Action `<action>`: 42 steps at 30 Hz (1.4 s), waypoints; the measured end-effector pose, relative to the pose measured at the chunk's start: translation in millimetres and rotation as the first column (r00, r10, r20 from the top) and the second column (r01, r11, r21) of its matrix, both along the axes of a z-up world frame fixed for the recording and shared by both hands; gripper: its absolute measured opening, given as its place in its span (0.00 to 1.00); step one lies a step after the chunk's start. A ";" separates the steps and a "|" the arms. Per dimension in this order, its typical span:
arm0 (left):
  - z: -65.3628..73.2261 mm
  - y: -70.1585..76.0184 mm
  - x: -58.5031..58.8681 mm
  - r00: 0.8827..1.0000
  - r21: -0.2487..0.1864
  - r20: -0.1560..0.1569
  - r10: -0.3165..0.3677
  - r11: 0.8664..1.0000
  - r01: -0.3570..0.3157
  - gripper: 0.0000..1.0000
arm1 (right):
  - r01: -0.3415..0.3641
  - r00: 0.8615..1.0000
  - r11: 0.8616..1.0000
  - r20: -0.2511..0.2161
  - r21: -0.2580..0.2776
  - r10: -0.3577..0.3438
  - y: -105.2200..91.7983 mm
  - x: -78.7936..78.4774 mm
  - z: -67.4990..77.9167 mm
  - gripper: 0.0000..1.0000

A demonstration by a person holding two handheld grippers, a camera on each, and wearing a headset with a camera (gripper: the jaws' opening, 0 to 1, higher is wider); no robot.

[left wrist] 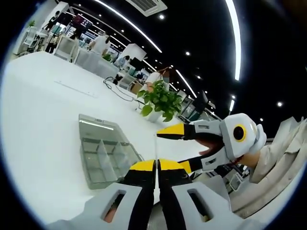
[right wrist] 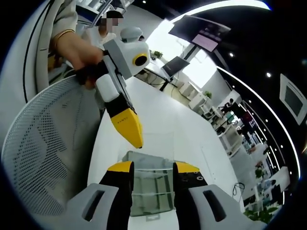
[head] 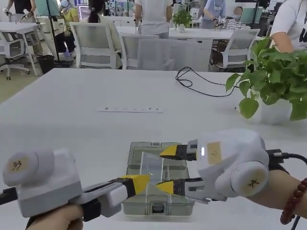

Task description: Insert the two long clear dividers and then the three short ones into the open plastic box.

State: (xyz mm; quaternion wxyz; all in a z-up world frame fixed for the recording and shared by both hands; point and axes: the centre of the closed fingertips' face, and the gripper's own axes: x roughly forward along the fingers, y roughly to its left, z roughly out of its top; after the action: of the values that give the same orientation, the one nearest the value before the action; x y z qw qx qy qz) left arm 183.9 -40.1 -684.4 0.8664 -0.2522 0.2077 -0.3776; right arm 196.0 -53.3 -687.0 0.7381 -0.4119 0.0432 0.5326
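At the lower left of the head view, the left gripper (head: pixel 138 182) has its yellow-tipped jaws pinched together on the near edge of a clear divider (head: pixel 154 166). In the left gripper view the divider shows as a thin upright line (left wrist: pixel 154 143) rising from between the closed tips. The right gripper (head: pixel 167 169) comes in from the lower right with its jaws spread wide, one tip above the divider and one below it; I cannot tell whether either tip touches the sheet. The divider is held over the open plastic box (head: pixel 144 145), which sits low in the centre of the frame on the white table (head: pixel 72 120). The left gripper view shows partitions already forming compartments inside the box. Further up the table lies a thin pale strip (head: pixel 129 109), left of centre. A black cable (head: pixel 192 82) loops at the upper centre-right, beside a leafy potted plant (head: pixel 274 79) at the right edge. White chairs (head: pixel 96 44) and people fill the top of the frame
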 end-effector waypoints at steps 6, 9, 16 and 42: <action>-3.2 2.0 -0.7 1.000 0.072 0.020 -0.005 0.997 0.003 0.00 | 0.008 1.000 0.999 -0.027 0.034 -0.007 3.7 -2.7 3.4 0.33; -6.4 3.0 -1.3 0.999 0.120 0.037 -0.013 0.993 0.008 0.00 | 0.011 0.999 0.999 -0.041 0.047 -0.009 5.2 -3.9 4.3 0.34; -16.2 8.6 -6.0 0.995 0.204 0.085 -0.044 0.979 0.026 0.00 | 0.011 0.993 0.996 -0.118 0.090 0.000 8.5 -10.6 8.3 0.34; -23.9 4.3 -23.8 0.865 0.583 0.236 -0.444 0.777 0.239 0.00 | -0.036 0.925 0.990 -0.371 0.134 0.084 3.6 -29.2 -4.6 0.28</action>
State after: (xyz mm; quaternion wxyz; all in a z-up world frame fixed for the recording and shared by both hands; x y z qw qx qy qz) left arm 160.1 -35.8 -708.3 0.8396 0.1158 0.1850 -0.4974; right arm 166.8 -49.7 -691.6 0.7238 -0.2565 0.1378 0.6256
